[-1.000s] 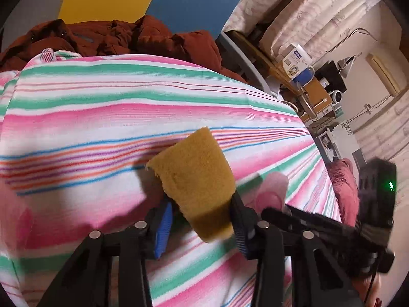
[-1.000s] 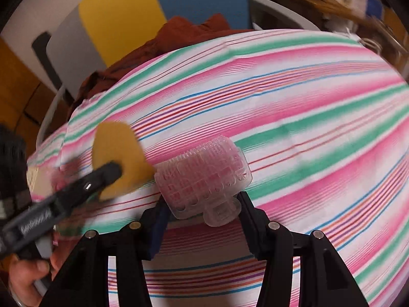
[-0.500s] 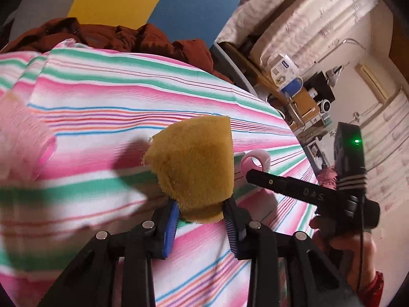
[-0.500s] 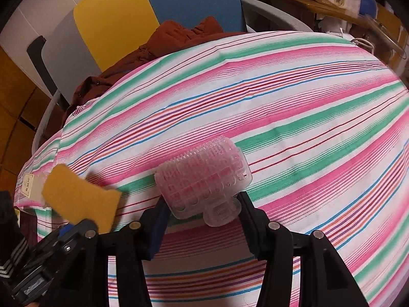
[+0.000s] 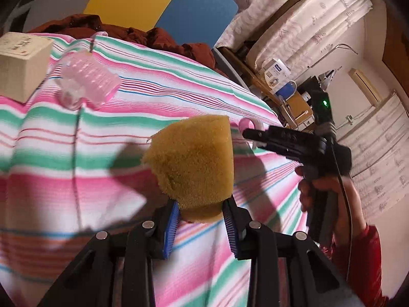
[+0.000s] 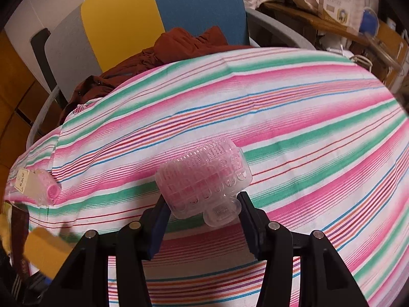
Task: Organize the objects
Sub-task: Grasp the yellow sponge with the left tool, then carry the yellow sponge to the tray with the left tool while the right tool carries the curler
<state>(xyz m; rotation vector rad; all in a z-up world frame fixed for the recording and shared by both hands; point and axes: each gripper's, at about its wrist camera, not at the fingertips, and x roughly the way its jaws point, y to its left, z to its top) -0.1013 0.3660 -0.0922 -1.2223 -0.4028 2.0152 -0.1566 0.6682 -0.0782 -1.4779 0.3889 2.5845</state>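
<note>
Sponge (image 5: 194, 161) and hair roller (image 6: 204, 179) being held above striped cloth (image 6: 306, 128)

Sponge is being pinched by the left gripper (image 5: 200, 220), jaws just tightened; the roller is being clamped between the right gripper (image 6: 202, 220) fingers.

A striped cloth (image 6: 294, 117) in pink, green and white is covering the table and filling most of both frames. Behind it, at upper centre, yellow (image 6: 120, 18) and blue panels (image 6: 196, 2) are standing, with a rust-brown garment (image 6: 179, 48) lying bunched below them. At upper right, pale patterned curtains (image 5: 319, 23) are hanging above what is probably a cluttered wooden shelf (image 6: 319, 23).
</note>
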